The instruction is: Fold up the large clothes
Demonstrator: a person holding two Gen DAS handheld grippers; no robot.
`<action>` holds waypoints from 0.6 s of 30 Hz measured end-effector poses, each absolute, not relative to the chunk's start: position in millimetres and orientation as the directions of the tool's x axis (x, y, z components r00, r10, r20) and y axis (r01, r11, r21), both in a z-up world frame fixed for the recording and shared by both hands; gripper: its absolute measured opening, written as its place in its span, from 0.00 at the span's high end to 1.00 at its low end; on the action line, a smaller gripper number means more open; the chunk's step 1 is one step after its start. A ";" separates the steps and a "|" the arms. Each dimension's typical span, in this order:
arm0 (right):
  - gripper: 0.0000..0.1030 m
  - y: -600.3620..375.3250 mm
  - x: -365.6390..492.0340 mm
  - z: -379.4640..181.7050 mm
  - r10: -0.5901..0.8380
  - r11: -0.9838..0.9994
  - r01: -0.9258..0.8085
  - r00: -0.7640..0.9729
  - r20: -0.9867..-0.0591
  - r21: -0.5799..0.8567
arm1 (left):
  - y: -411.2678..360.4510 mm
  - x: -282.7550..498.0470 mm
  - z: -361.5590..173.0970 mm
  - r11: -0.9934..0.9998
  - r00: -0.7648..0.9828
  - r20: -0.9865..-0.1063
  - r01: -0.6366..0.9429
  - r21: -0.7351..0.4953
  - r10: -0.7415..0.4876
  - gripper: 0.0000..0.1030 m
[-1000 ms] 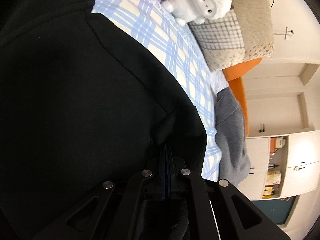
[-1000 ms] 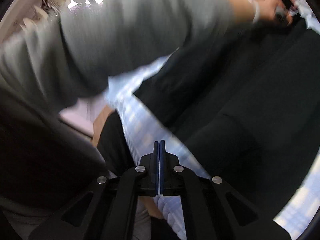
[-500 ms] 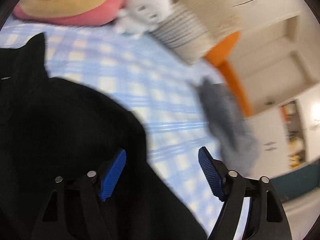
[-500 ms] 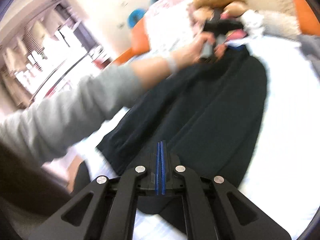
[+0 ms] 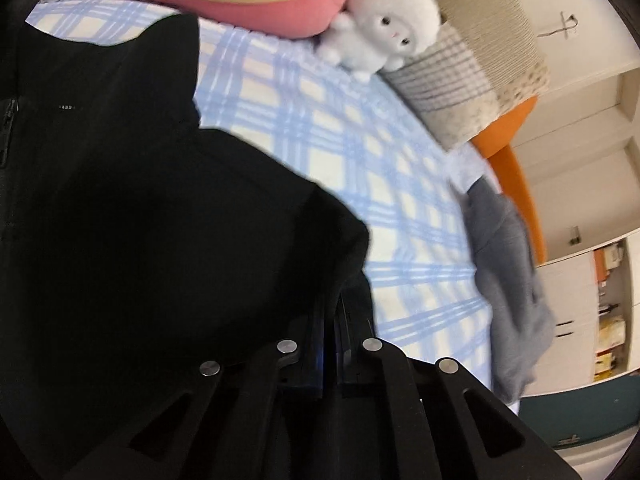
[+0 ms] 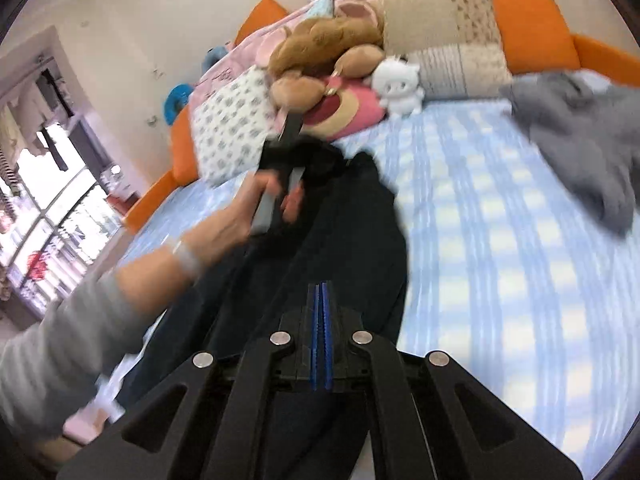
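A large black zip-up garment (image 5: 132,208) lies on a blue-checked bed sheet (image 5: 360,168). My left gripper (image 5: 330,320) is shut on a fold of the black cloth at its right edge. In the right wrist view the black garment (image 6: 344,232) stretches away from me over the sheet (image 6: 500,240). My right gripper (image 6: 320,312) is shut on the near end of the garment. The left hand and its gripper (image 6: 280,160) are at the far end of the garment.
A grey garment (image 5: 508,280) lies crumpled at the bed's right edge; it also shows in the right wrist view (image 6: 580,136). A white plush (image 5: 380,36), a pink plush (image 5: 240,4) and pillows (image 5: 472,60) sit at the head of the bed. An orange bed frame (image 6: 528,12) runs behind.
My left gripper opened half a second ago and has shut again on the black cloth. My right gripper stayed shut and swung round, so the view now runs along the garment.
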State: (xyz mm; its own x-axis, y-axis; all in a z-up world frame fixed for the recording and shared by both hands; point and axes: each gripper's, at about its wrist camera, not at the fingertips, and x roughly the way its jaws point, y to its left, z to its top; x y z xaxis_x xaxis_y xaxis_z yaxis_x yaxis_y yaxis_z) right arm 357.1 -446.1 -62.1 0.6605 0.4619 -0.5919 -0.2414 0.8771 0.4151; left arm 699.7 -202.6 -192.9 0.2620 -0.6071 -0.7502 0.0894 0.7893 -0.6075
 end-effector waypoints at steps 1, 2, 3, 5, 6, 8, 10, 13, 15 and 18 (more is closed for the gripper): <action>0.96 -443.0 367.6 -63.2 0.457 0.880 -0.235 0.661 -0.596 0.413 | -200.5 698.6 -196.1 0.790 0.265 -0.750 0.088 -0.607 -0.606 0.91; 0.96 -440.3 387.4 -67.7 0.451 0.883 -0.227 0.651 -0.611 0.410 | -201.8 700.2 -202.5 0.786 0.268 -0.746 0.084 -0.613 -0.610 0.91; 0.96 -436.1 398.6 -72.9 0.456 0.881 -0.229 0.639 -0.619 0.413 | -200.8 699.5 -205.3 0.781 0.277 -0.739 0.080 -0.619 -0.614 0.90; 0.96 -431.2 426.5 -92.4 0.456 0.883 -0.206 0.594 -0.663 0.422 | -203.1 700.1 -209.0 0.776 0.286 -0.730 0.084 -0.626 -0.620 0.90; 0.96 -431.6 433.7 -104.0 0.439 0.892 -0.184 0.578 -0.688 0.414 | -203.3 700.8 -209.7 0.777 0.287 -0.731 0.095 -0.622 -0.619 0.90; 0.96 -434.5 441.4 -131.6 0.370 0.922 -0.121 0.550 -0.749 0.368 | -204.7 703.3 -210.6 0.775 0.288 -0.728 0.096 -0.625 -0.622 0.90; 1.00 -446.9 446.0 -156.1 0.325 0.935 -0.057 0.530 -0.783 0.349 | -201.6 704.0 -211.0 0.764 0.292 -0.717 0.081 -0.640 -0.632 0.90; 1.00 -459.0 439.3 -160.4 0.347 0.916 -0.019 0.544 -0.764 0.402 | -188.5 701.1 -209.2 0.725 0.324 -0.680 0.028 -0.688 -0.658 0.87; 1.00 -456.6 436.4 -147.8 0.344 0.919 -0.034 0.560 -0.754 0.394 | -177.6 698.6 -203.2 0.704 0.354 -0.660 -0.007 -0.711 -0.663 0.82; 0.95 -456.4 437.7 -115.2 0.344 0.920 -0.076 0.627 -0.699 0.384 | -172.9 696.2 -184.1 0.741 0.403 -0.676 0.006 -0.672 -0.617 0.81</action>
State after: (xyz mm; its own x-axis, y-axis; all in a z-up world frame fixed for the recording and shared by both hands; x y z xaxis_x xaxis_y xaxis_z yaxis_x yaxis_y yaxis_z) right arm 437.7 -456.4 -115.2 0.6273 0.3437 -0.6988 -0.0765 0.9202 0.3840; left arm 696.2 -172.9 -184.1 0.4025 -0.6169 -0.6763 0.0064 0.7406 -0.6719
